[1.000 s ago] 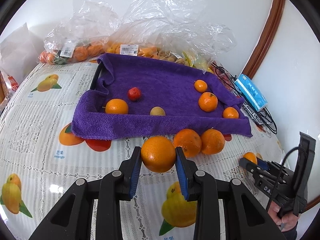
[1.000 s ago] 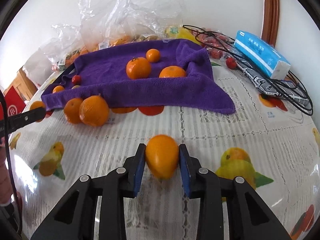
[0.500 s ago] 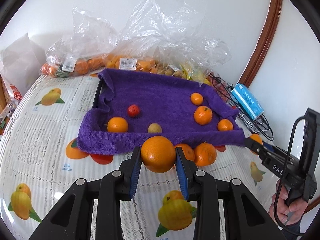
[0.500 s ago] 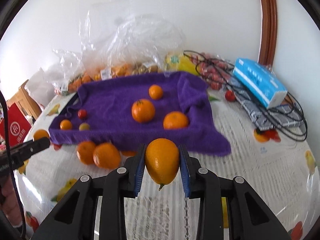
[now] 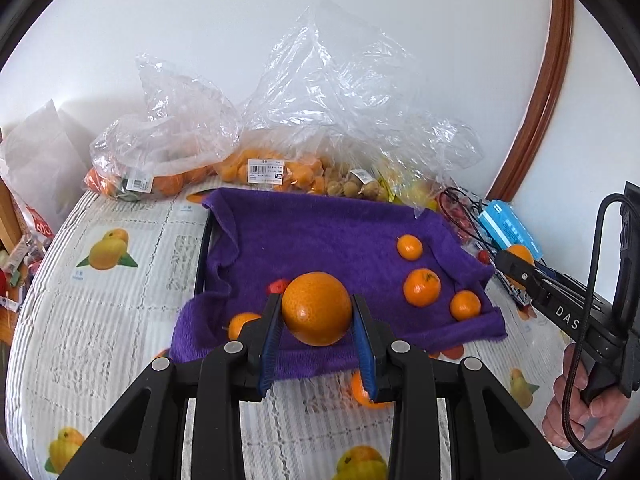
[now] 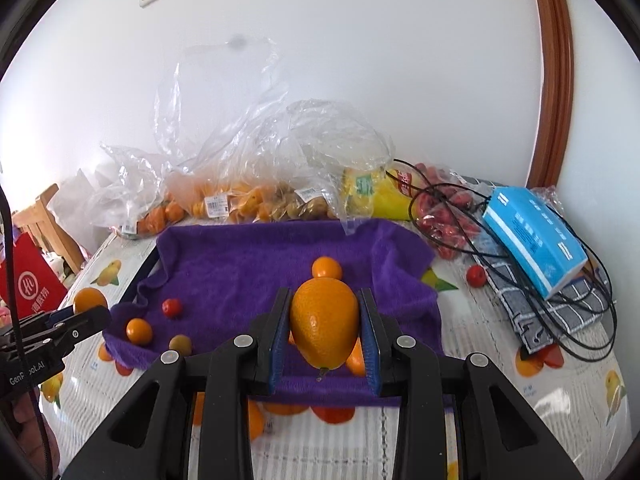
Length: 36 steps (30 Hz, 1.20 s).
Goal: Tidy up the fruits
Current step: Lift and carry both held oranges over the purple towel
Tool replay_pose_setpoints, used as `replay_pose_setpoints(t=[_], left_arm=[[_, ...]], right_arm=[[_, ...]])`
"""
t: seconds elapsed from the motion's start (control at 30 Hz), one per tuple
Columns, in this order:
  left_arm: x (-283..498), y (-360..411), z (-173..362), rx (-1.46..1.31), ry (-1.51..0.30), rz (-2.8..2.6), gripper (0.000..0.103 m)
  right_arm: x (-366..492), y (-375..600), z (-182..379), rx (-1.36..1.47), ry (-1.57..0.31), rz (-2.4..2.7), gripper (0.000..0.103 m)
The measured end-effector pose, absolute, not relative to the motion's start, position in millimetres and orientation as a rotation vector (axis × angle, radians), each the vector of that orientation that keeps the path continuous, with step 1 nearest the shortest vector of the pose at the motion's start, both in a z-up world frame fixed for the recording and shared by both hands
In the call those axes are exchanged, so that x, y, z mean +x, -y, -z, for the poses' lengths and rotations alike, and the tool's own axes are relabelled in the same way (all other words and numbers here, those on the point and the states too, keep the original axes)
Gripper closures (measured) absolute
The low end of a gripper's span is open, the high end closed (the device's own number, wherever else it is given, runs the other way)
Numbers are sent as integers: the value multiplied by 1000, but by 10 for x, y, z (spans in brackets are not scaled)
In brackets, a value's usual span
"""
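My left fingers (image 5: 316,344) held a round orange (image 5: 316,308) above the purple towel's (image 5: 320,232) near edge; my right fingers (image 6: 325,338) held an oval orange (image 6: 323,322) likewise. Best lowered gently into bare towel before loosening, away from the small tangerines (image 5: 421,287).

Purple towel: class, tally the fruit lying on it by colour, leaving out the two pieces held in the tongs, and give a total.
Orange fruits: 4
Red fruit: 1
Yellow-green fruit: 1
Total: 6
Held, not counted: round orange, egg-shaped orange fruit.
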<state>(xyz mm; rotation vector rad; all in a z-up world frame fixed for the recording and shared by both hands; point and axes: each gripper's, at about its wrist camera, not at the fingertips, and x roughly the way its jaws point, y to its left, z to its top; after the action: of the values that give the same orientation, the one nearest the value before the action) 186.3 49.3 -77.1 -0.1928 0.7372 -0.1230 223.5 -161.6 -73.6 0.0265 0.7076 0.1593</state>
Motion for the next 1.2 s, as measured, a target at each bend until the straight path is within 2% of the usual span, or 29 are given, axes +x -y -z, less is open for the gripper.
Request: replay_pose_setpoints(t=[0.5, 0.8, 1.2], left_arm=[[2475, -471, 952, -176, -746, 86, 71], [2568, -478, 1243, -173, -803, 79, 71], [2597, -430, 1328, -175, -823, 100, 71]], right_arm=[[2801, 1607, 974, 22, -734, -149, 71], [2904, 1634, 1248, 20, -786, -151, 71], [2949, 1579, 1419, -18, -813, -149, 71]])
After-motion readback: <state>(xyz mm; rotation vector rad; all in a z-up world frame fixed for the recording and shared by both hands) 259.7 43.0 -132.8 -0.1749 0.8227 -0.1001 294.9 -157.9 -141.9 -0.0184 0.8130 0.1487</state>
